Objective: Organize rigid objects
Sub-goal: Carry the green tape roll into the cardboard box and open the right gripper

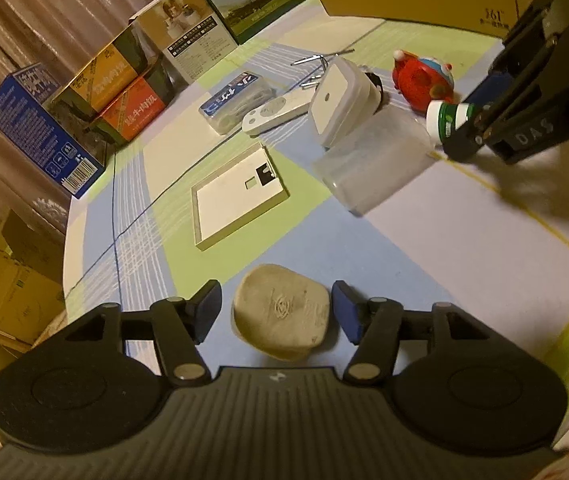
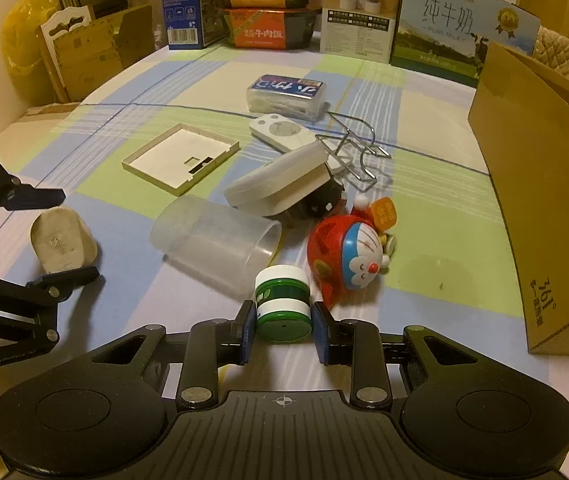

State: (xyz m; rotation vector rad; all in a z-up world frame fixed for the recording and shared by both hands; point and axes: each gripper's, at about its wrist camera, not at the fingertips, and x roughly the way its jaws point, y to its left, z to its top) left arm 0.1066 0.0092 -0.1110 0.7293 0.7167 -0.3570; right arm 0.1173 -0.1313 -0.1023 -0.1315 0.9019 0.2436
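A beige oval stone (image 1: 282,316) sits between the blue pads of my left gripper (image 1: 276,308), which is shut on it; the stone (image 2: 62,240) stands tilted on the checked cloth in the right wrist view. My right gripper (image 2: 284,332) is shut on a small green and white jar (image 2: 282,300) that lies on its side on the cloth. From the left wrist view the jar (image 1: 446,118) pokes out of the right gripper (image 1: 476,132) at the upper right. A clear plastic cup (image 2: 212,240) lies on its side just beyond the jar.
A red and blue cat toy (image 2: 348,256), a white lidded box (image 2: 284,184), a flat white tray (image 2: 180,158), a remote (image 2: 280,130), a wire rack (image 2: 356,156) and a clear case (image 2: 288,92) lie around. An open cardboard box (image 2: 544,184) stands right. Cartons line the far edge.
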